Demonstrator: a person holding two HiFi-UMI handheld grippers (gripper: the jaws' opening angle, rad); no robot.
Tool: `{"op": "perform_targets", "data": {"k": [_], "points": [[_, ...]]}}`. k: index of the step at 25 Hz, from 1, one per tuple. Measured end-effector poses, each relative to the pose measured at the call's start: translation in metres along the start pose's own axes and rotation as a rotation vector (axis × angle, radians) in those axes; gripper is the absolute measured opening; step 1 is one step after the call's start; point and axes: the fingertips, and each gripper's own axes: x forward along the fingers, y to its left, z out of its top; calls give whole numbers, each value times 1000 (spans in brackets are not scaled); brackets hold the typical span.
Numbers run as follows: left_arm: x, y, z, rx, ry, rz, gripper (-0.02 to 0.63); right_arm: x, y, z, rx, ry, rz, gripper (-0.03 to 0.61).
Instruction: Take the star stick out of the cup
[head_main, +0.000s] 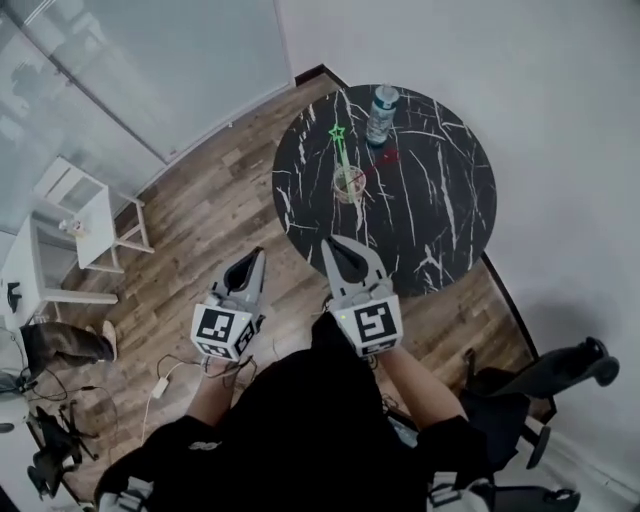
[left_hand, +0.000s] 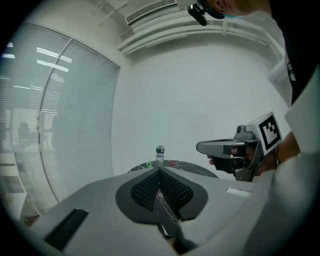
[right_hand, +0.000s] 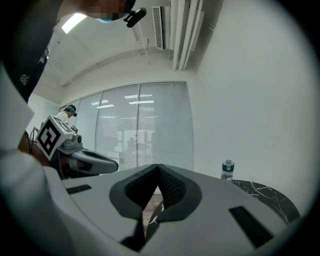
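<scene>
I see bright, even overhead light and soft shadows. A ceiling lamp (right_hand: 75, 21) glares, and strip lights reflect in the glass wall (right_hand: 145, 130). Both gripper views bow at the edges, with black corners. The head view is slightly soft.

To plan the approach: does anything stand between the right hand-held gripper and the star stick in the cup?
Nothing visible does: only bare table lies between the right hand-held gripper and the cup holding the star stick. The bottle stands beyond it.

Glossy marble table (head_main: 445, 215), wood floor (head_main: 215, 225)
</scene>
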Motion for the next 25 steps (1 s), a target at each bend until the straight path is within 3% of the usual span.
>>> {"op": "perform_targets", "data": {"k": [11,25], "points": [[127,2,5,91,122,-150,-2,37,-96,-39,106,67,-79,-3],[251,21,1,151,218,-470,-2,70,-156,-95,216,221,-341,-3]]}}
